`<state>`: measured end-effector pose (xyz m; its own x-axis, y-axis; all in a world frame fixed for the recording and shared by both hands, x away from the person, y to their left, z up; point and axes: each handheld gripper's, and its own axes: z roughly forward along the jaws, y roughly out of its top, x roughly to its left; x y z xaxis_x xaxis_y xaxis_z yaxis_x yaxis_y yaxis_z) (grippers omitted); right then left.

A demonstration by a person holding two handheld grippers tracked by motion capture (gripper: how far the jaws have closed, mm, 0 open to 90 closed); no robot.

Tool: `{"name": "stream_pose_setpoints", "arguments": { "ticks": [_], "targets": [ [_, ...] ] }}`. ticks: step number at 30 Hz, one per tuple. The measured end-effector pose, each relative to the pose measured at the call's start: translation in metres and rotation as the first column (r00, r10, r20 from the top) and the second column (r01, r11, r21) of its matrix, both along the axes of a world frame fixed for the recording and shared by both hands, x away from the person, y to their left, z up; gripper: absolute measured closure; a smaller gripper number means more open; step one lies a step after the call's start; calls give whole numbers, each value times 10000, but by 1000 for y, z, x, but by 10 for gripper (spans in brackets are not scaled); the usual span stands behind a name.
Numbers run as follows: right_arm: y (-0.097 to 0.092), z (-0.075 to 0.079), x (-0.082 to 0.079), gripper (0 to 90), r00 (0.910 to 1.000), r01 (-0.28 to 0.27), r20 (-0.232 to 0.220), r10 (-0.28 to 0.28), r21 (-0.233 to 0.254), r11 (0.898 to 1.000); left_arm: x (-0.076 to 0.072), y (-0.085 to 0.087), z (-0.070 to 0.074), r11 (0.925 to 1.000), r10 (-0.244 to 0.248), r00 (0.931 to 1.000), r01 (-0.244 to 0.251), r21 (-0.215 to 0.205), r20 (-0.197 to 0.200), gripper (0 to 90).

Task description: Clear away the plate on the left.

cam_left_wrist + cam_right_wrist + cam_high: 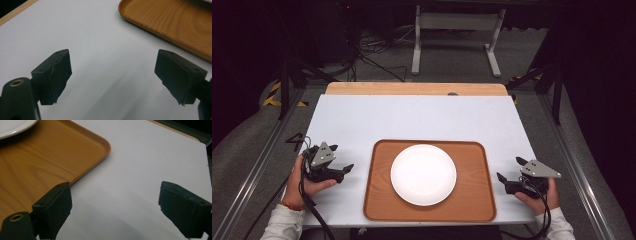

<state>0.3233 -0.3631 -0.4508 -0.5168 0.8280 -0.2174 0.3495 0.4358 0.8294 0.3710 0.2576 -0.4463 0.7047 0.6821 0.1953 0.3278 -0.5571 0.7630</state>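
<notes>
Two grippers sit at opposite sides of a white table [412,115], one in each hand. Centred near the table's front edge lies a wooden tray [472,200], its long axis running left to right, parallel to that edge. A round white plate [423,174] lies flat in the middle of the tray.

Left gripper [341,162]: held just left of the tray, over bare table, pointing right toward the tray. Jaws stand wide apart with nothing between them. In the left gripper view, the tray's rounded corner [130,15] shows at upper right.

Right gripper [511,169]: held just right of the tray, pointing left toward it. Jaws stand wide apart, empty. In the right gripper view, the left jaw overlaps the tray's edge [90,165]; the plate rim [15,128] shows at upper left.
</notes>
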Motion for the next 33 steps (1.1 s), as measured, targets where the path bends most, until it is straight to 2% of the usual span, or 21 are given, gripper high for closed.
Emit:
{"name": "stream_pose_setpoints", "arguments": {
  "ticks": [2,10,15,19,23,33],
  "targets": [
    [0,0,0,120,10000,17,-10,-17,10,10000,-1,2,-2,9996,-1,10000,-1,-282,-82,146],
    [0,0,0,120,10000,5,-21,-5,-5,10000,-7,6,-6,9980,305,9991,-320,-537,-295,144],
    [-1,0,0,120,10000,-8,6,8,13,10000,-15,4,-5,9975,19,9999,-30,-700,-163,143],
    [-1,0,1,120,10000,-9,-1,9,18,10000,-20,5,-6,9958,99,9999,-104,-912,-65,141],
    [0,0,1,119,10000,-40,-2,40,21,10000,-20,3,-8,9961,12,9998,-27,-887,-179,139],
    [0,0,1,120,10000,-37,-12,37,39,10000,-20,3,-8,9956,-4,9999,-7,-942,-116,139]
  ]
}}
